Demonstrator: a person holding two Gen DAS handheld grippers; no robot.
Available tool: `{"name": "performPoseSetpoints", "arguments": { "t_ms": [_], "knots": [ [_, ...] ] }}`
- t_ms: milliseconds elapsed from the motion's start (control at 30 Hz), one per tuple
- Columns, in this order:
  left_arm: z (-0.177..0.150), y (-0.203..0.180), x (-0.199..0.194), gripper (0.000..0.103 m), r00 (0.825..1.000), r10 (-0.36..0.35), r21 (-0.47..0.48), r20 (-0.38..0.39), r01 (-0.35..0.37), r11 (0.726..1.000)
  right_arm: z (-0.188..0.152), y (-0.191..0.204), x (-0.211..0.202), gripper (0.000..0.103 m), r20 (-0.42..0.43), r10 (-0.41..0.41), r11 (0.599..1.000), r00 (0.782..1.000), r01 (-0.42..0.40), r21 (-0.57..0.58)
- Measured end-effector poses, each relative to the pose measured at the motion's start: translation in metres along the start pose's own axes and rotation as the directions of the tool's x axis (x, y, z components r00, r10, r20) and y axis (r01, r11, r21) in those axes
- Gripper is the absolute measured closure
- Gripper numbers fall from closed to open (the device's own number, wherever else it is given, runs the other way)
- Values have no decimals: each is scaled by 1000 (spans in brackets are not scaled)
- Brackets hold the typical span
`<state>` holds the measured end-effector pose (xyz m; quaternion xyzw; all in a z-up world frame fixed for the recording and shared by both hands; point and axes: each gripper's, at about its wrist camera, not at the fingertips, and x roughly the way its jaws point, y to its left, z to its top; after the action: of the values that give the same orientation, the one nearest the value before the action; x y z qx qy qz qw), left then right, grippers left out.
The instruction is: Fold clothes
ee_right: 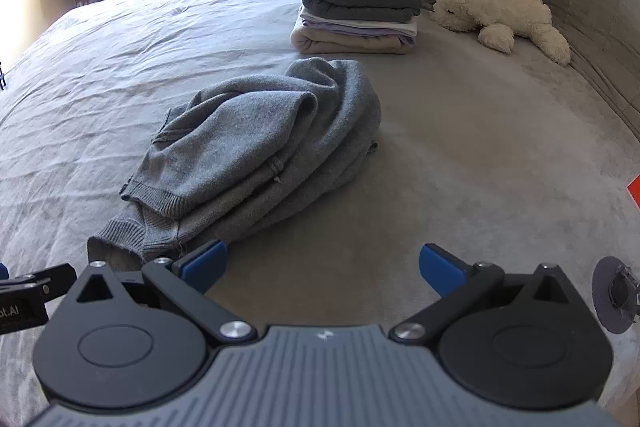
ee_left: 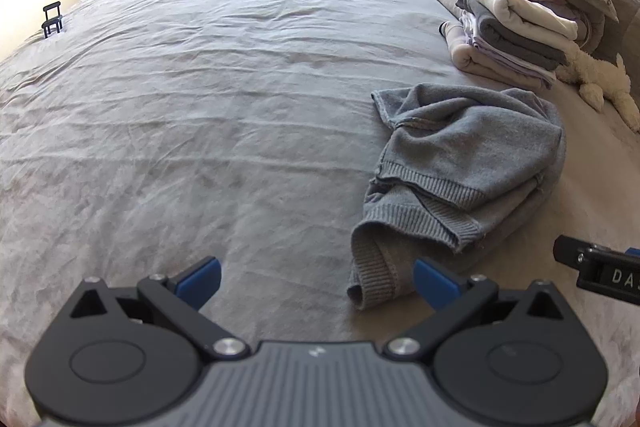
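Crumpled grey sweater lying on bed near folded stack, plush dog perhaps; left tongs, right tongs tilting down, gaping wide, gripping nothing.

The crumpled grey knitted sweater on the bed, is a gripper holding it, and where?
No. The crumpled grey knitted sweater lies loose on the bed. The left gripper and right gripper are both open and empty.

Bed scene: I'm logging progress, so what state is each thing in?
grey sweater: crumpled, unfolded, on the bed
stack of clothes: folded, piled neatly
plush toy: lying on its side
left gripper: open, empty
right gripper: open, empty
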<state>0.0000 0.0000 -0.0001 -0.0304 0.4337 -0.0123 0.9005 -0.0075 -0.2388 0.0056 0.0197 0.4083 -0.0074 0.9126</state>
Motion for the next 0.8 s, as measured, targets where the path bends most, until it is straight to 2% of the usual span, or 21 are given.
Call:
{"name": "performPoseSetpoints", "arguments": {
  "t_ms": [800],
  "knots": [
    [-3,-6,6,0,1000,26,37,-17,-25,999,-5,1,1,0,14,-16,1000,1000,16,-4]
  ]
}}
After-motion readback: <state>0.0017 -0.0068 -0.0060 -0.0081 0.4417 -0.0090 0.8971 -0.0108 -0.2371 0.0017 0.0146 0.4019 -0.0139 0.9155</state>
